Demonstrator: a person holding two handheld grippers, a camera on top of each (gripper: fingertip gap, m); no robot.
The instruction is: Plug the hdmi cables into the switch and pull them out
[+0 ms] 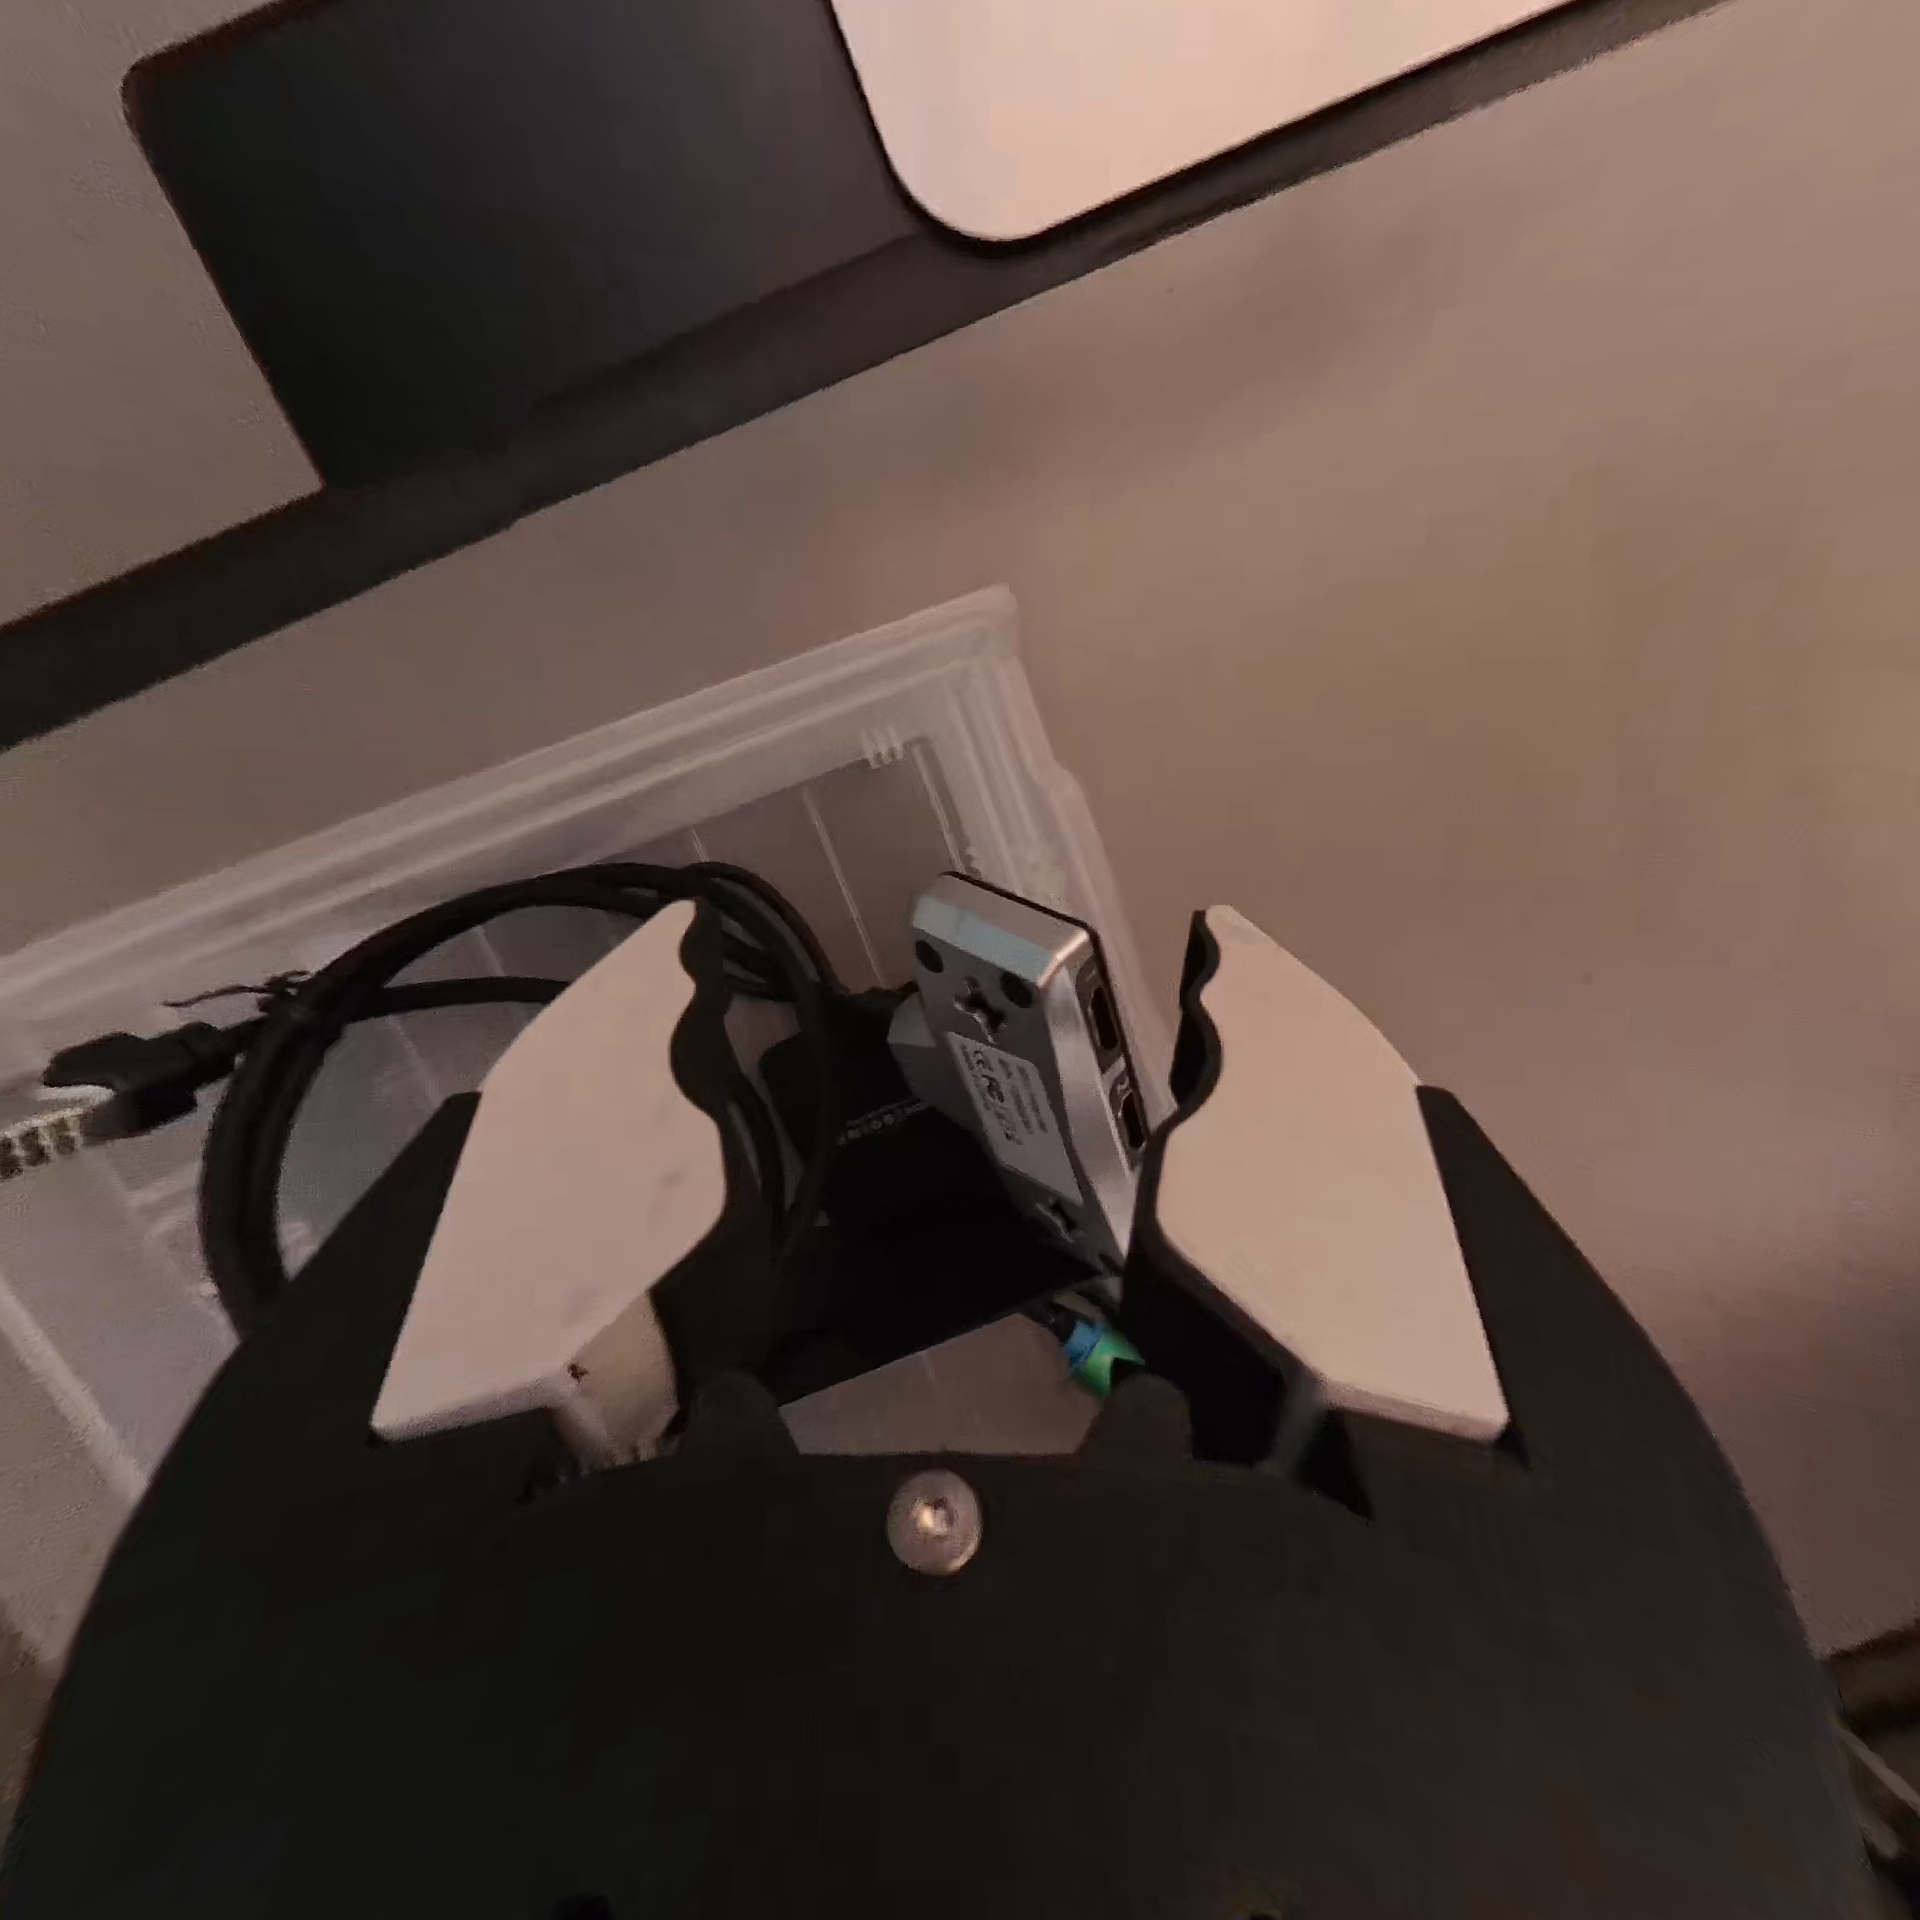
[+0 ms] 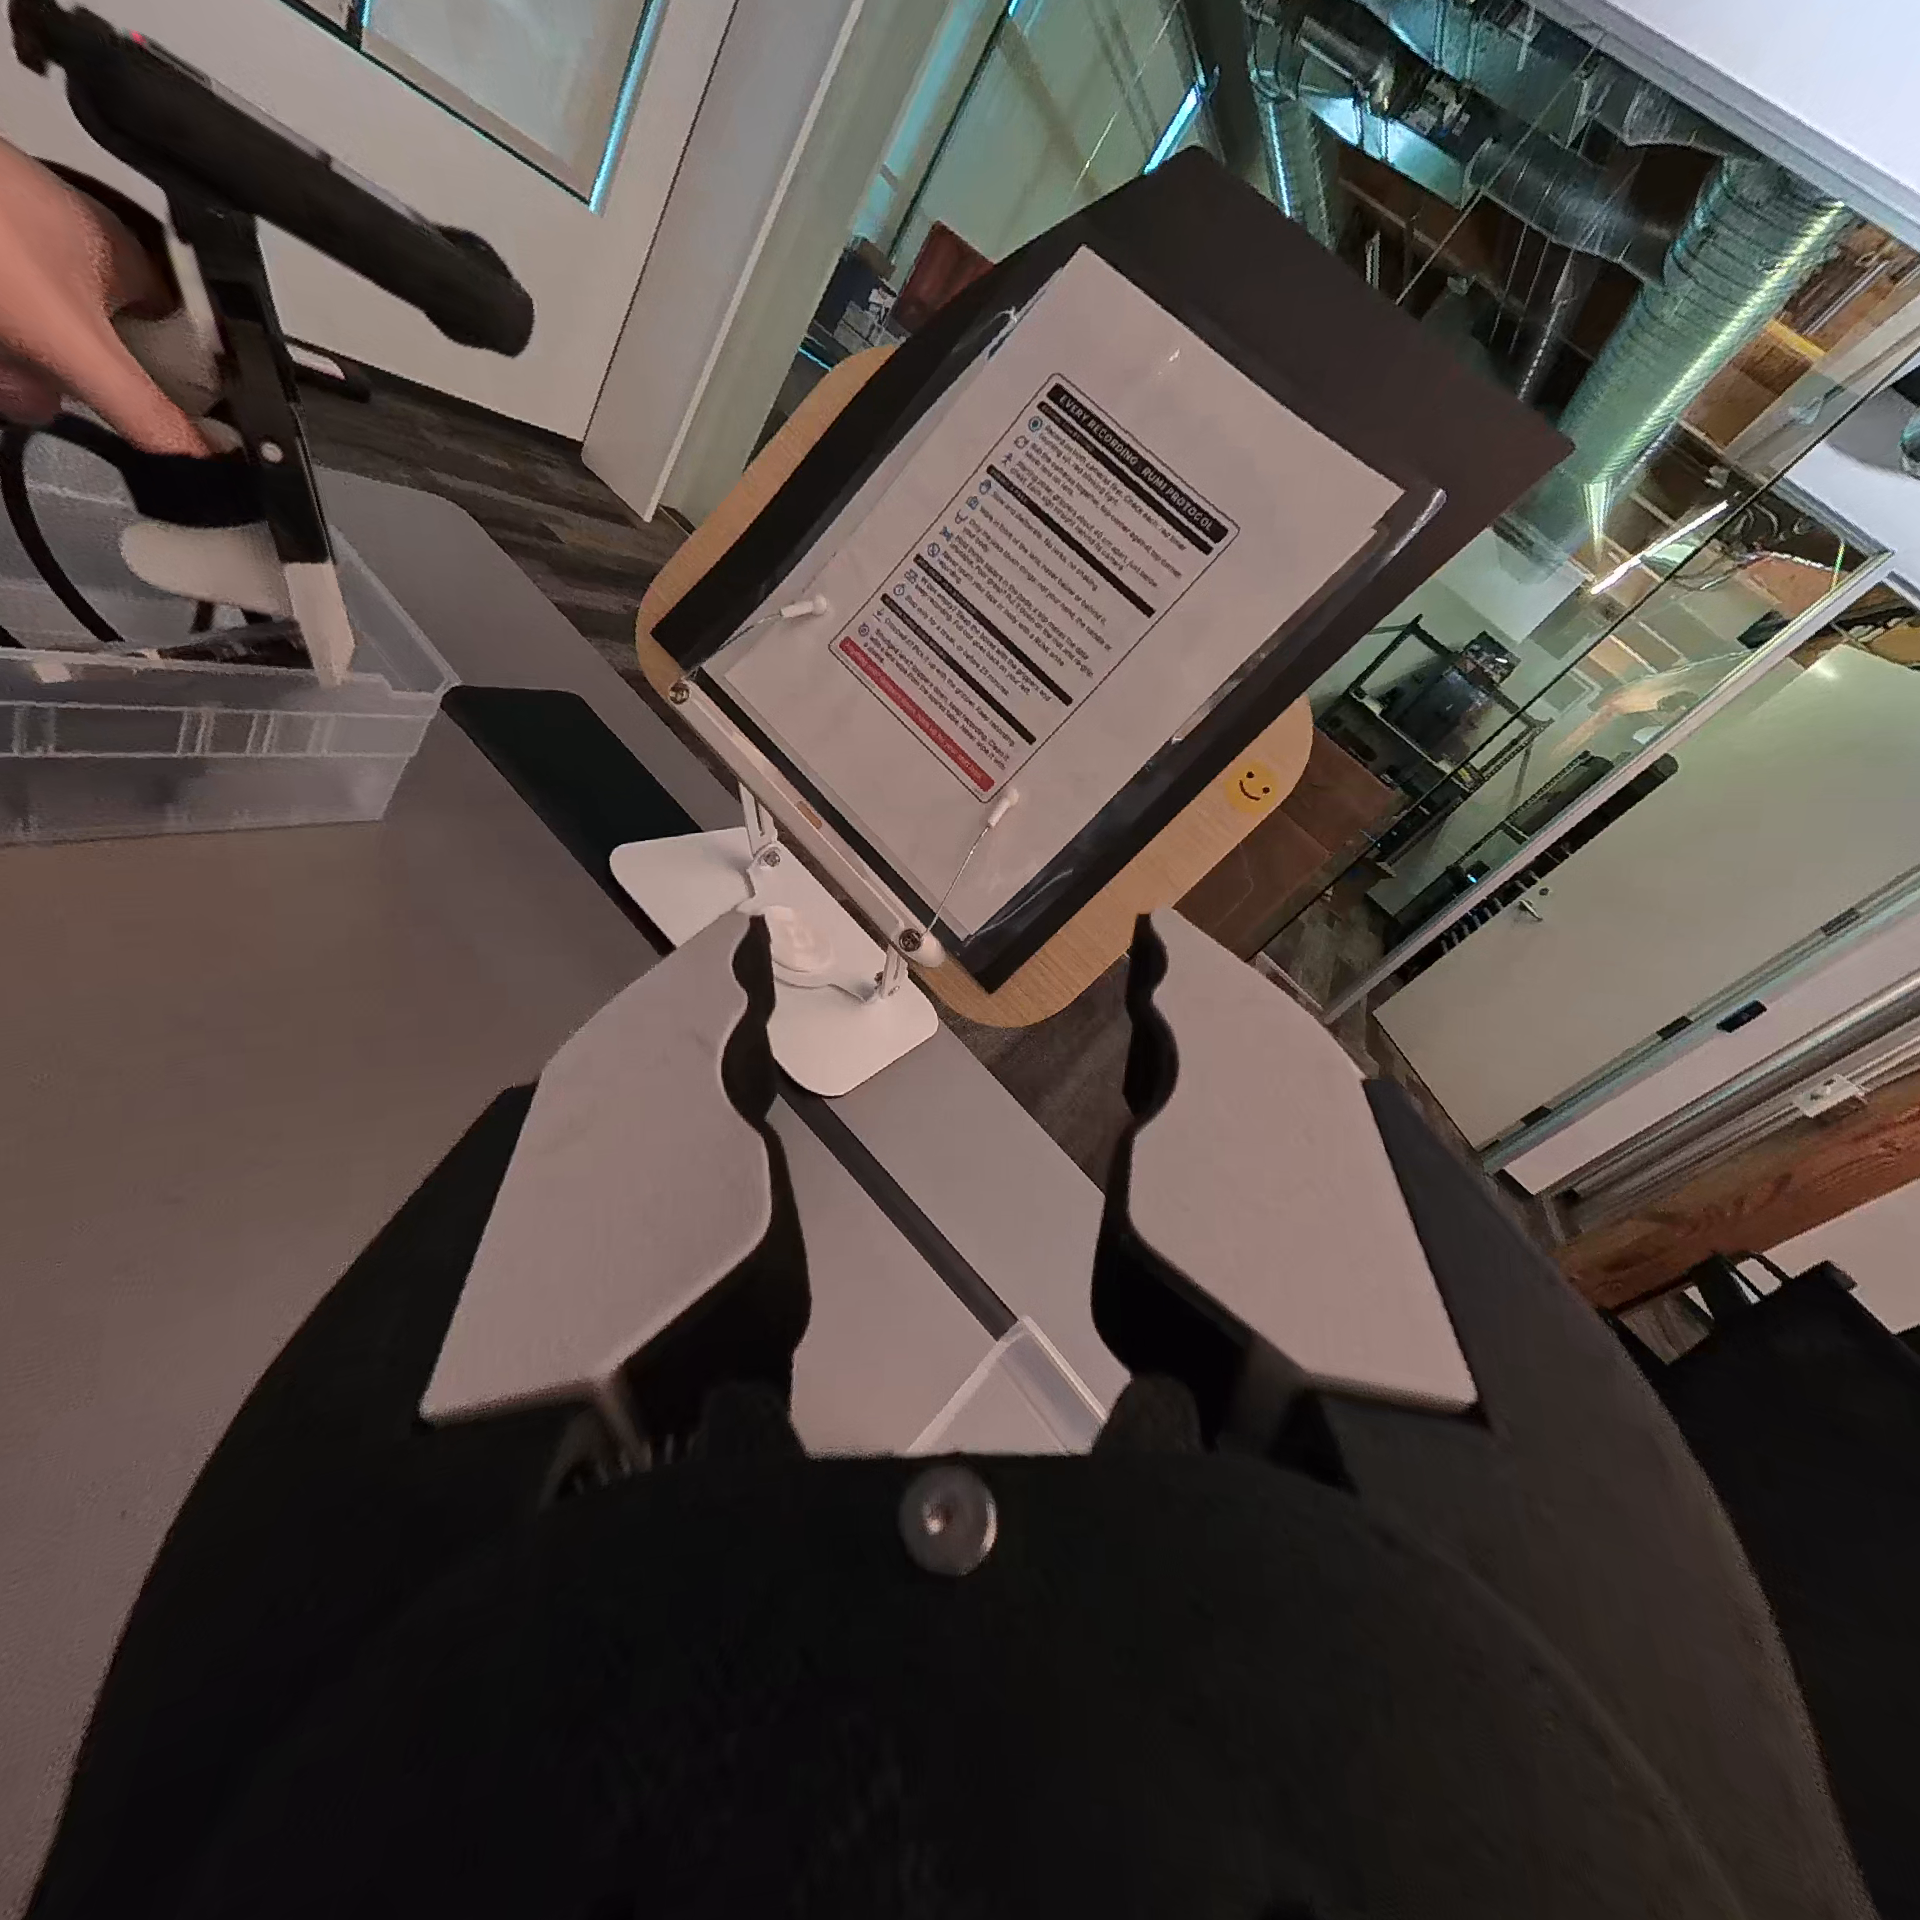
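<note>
Left wrist view: clear plastic bin (image 1: 520,769) sits on the grey worktop (image 1: 1455,623), near its far edge. At the bin's left, a coil of black HDMI cables (image 1: 270,1049) held with a tie, one black plug (image 1: 125,1070) poking out toward the left wall. Right of the coil, the left gripper (image 1: 940,997) hangs over the bin, jaws spread wide, nothing between them. Between the fingers in this view lies the switch (image 1: 1023,1049): small silver metal box, tilted on edge against the bin's right wall, underside up, showing a cross-head screw and a white sticker with fine print (not repeated here). Two ports show on its narrow side face, both empty. A black flat item (image 1: 883,1174) lies under it. Something small, blue and green (image 1: 1091,1351), lies at the near end; can't tell what.

Right wrist view: left gripper (image 2: 312,613) at far left, held by a hand (image 2: 73,322), fingers dipping into the bin (image 2: 208,727). Right gripper (image 2: 940,997) is well apart from the bin, over the worktop's right edge, jaws open, empty. Beyond it, a printed sheet in a clear holder on a white stand (image 2: 821,997), backed by a wooden board (image 2: 1174,862) with a yellow smiley sticker (image 2: 1252,787).
</note>
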